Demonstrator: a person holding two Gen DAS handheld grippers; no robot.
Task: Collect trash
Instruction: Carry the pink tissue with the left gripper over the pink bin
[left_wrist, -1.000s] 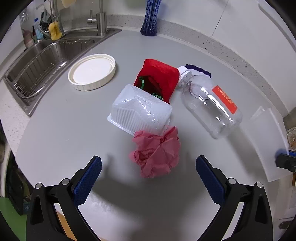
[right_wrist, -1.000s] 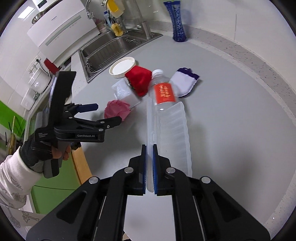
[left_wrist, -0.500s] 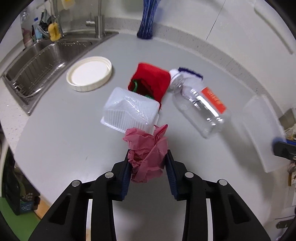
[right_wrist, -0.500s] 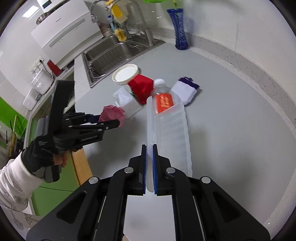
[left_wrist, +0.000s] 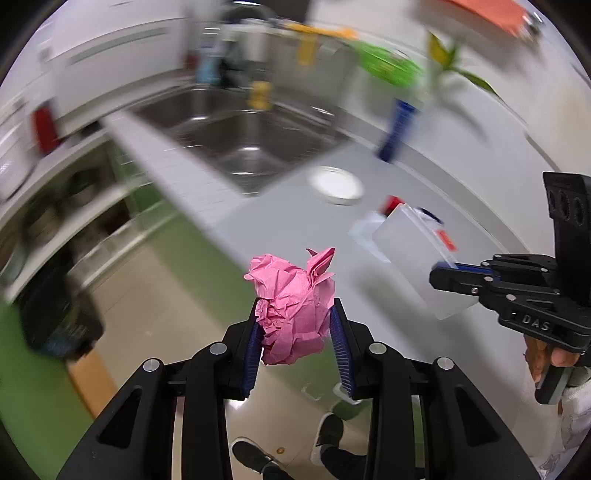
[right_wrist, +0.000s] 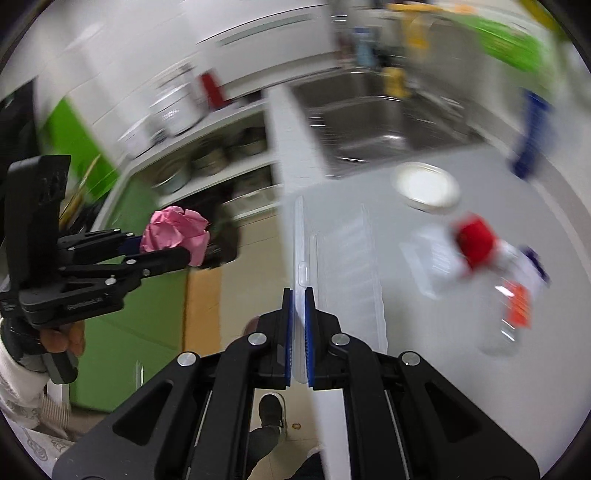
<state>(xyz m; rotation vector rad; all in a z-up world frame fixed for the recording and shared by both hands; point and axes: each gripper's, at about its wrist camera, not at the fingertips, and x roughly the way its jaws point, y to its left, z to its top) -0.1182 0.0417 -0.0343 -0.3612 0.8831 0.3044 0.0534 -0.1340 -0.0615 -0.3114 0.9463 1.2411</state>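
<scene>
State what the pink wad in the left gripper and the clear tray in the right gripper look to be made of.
Pink wad: thin matte paper, likely tissue or crepe, judging by its sharp crumpled creases. Clear tray: thin translucent plastic, glossy and ribbed, probably moulded packaging; the counter shows through it.

lid (right_wrist: 426, 186) probably on counter (right_wrist: 461, 387), beside sink (right_wrist: 373, 122)

One crumpled pink paper ball (left_wrist: 293, 308), one clear plastic tray (right_wrist: 340, 258), one plastic bottle (right_wrist: 511, 310), one white lid (right_wrist: 426, 186) and one blue vase (left_wrist: 395, 133) are counted.
</scene>
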